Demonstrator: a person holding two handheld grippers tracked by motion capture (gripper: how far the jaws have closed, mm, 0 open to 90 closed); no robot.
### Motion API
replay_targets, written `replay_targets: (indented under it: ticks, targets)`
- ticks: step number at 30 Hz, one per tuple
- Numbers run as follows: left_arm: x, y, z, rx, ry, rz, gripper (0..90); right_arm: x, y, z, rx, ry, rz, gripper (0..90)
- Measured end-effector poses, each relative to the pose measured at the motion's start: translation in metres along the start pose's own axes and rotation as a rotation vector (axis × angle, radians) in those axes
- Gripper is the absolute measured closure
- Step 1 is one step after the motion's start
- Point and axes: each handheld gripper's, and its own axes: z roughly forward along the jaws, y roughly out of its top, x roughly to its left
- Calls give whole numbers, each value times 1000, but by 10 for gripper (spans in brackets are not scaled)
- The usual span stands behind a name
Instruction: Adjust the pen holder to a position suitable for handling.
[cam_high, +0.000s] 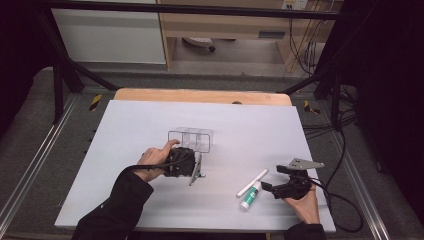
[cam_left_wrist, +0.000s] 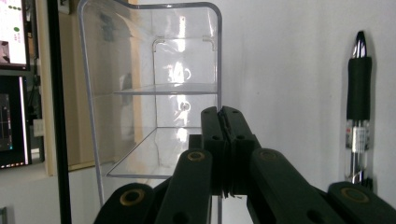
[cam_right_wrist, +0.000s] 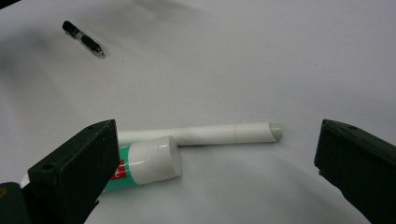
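Observation:
A clear acrylic organizer (cam_high: 190, 138) with several compartments stands at the middle of the white table. My left gripper (cam_high: 194, 163) sits just in front of it, rolled on its side. In the left gripper view its jaws (cam_left_wrist: 224, 119) are pressed together with nothing between them, the organizer (cam_left_wrist: 154, 88) is close ahead, and a black pen (cam_left_wrist: 358, 107) lies to the right. My right gripper (cam_high: 274, 178) rests at the front right, open. Its jaws (cam_right_wrist: 217, 135) stand wide on either side of a white stick (cam_right_wrist: 201, 134) and a green-and-white glue stick (cam_right_wrist: 144, 163), touching neither.
The white stick (cam_high: 252, 182) and the glue stick (cam_high: 249, 196) lie side by side left of my right gripper. The black pen (cam_right_wrist: 84, 39) lies farther off on the white table sheet (cam_high: 125, 195). Black frame bars and cables run around the table.

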Motion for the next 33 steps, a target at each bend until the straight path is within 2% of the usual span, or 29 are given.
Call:
replay_targets:
  ticks: [6,8,15,21,24,33]
  targets:
    - [-4,14,8,-4,-27,1,877,0,0,0,1,0,-1,5]
    - [-6,19,10,9,-41,3,877,0,0,0,1,0,-2,5]
    - [-9,25,15,23,-69,-7,876,0,0,-1,2,2,-2,4]
    - [-10,30,17,26,-72,-6,878,0,0,-1,1,2,-1,5]
    - [-8,32,18,28,-78,-24,876,0,0,-1,1,2,-2,5]
    - [-7,31,19,18,-59,-36,854,0,0,-1,0,2,-2,4]
